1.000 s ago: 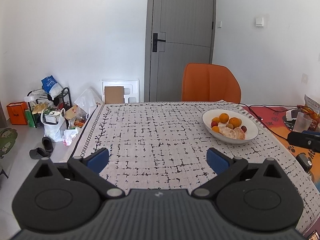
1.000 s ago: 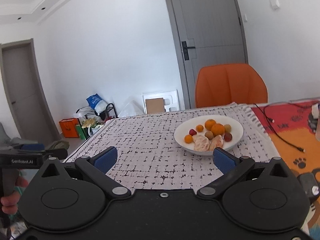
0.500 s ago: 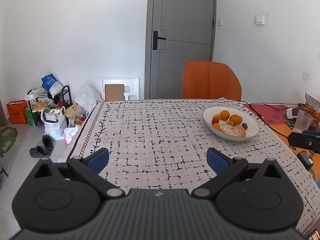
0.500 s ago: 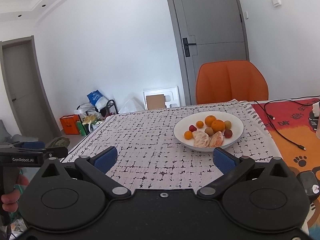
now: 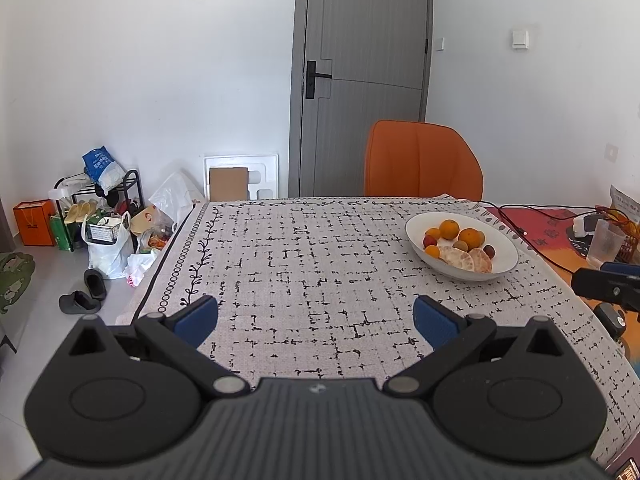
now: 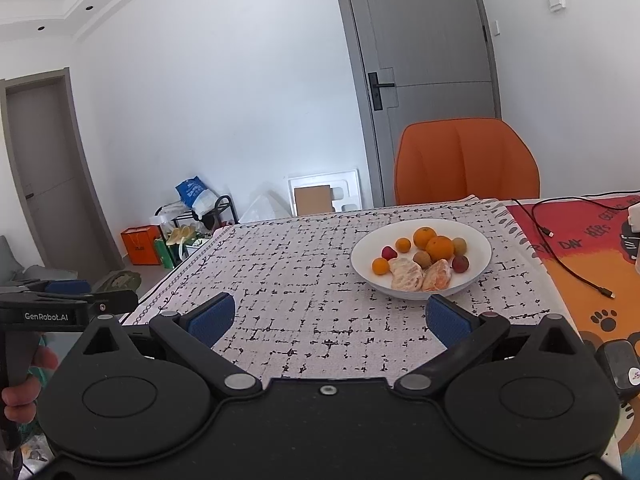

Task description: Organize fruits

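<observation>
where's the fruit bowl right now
The white bowl of fruit sits on the patterned tablecloth at the table's right side, in front of the orange chair, just ahead of the open right gripper.

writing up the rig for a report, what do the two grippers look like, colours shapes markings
Both are matte black plastic. The left gripper and right gripper each have two round discs, angled linkage arms with silver pivot pins, and blue textured pads on the fingertips. The left's body is ribbed. Seen from the right wrist view, the left gripper's side reads "GenRobot.AI" in white, on a black handle in a bare hand. No cables or sleeves show.
</observation>
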`<state>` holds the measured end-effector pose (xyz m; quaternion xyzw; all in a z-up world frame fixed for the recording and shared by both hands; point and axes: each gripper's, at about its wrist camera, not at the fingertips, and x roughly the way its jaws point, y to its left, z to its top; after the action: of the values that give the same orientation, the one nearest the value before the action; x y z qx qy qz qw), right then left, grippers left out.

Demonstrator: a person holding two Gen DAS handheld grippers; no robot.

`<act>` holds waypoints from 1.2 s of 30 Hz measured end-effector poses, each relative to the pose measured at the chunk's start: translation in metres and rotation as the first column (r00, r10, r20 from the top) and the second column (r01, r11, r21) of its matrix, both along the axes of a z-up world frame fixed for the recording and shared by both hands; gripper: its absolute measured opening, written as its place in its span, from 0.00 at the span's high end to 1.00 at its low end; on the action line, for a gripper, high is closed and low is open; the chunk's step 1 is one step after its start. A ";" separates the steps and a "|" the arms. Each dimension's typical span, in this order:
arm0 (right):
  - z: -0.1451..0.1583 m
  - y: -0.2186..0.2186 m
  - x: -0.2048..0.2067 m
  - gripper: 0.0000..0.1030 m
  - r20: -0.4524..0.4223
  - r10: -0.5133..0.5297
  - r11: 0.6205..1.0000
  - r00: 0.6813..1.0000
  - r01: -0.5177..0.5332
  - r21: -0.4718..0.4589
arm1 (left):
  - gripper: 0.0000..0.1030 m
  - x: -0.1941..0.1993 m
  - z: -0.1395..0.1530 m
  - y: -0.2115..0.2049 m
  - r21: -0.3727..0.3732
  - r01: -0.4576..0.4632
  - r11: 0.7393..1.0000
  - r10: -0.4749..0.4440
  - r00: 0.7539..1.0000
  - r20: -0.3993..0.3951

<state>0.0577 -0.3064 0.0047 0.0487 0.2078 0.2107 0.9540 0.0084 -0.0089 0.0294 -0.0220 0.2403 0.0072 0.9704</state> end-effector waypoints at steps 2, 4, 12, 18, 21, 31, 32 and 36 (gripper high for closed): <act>0.000 0.001 0.000 0.00 0.000 0.002 1.000 1.000 -0.002 -0.001 | 0.00 -0.001 0.000 0.000 0.000 0.000 1.000 0.000 1.000 0.001; 0.000 0.001 0.000 0.00 0.000 0.002 1.000 1.000 -0.002 -0.001 | 0.00 0.000 0.000 0.000 0.001 0.000 1.000 0.000 1.000 -0.001; 0.000 0.001 0.000 0.00 -0.002 0.000 1.000 1.000 0.000 -0.001 | 0.00 -0.001 0.000 0.001 0.001 -0.001 1.000 0.001 1.000 0.000; 0.000 0.001 -0.001 0.00 -0.004 0.001 1.000 1.000 -0.001 -0.003 | 0.00 -0.002 0.000 0.001 0.002 -0.001 1.000 0.001 1.000 0.001; 0.000 0.001 0.000 0.00 -0.007 0.000 1.000 1.000 0.000 -0.002 | 0.00 -0.003 0.000 0.002 0.002 -0.001 1.000 0.001 1.000 0.001; -0.001 0.002 0.000 0.00 -0.008 0.000 1.000 1.000 0.000 -0.004 | 0.00 -0.002 0.001 0.003 -0.001 -0.001 1.000 0.001 1.000 -0.003; -0.001 0.002 0.000 0.00 -0.008 0.000 1.000 1.000 0.000 -0.004 | 0.00 -0.002 0.001 0.003 -0.002 -0.001 1.000 0.001 1.000 -0.003; -0.001 0.002 0.001 0.00 -0.010 -0.001 1.000 1.000 0.001 -0.005 | 0.00 -0.002 0.001 0.004 -0.006 -0.003 1.000 0.003 1.000 -0.004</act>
<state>0.0586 -0.3042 0.0036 0.0477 0.2129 0.2093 0.9532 0.0067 -0.0045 0.0306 -0.0252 0.2421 0.0080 0.9699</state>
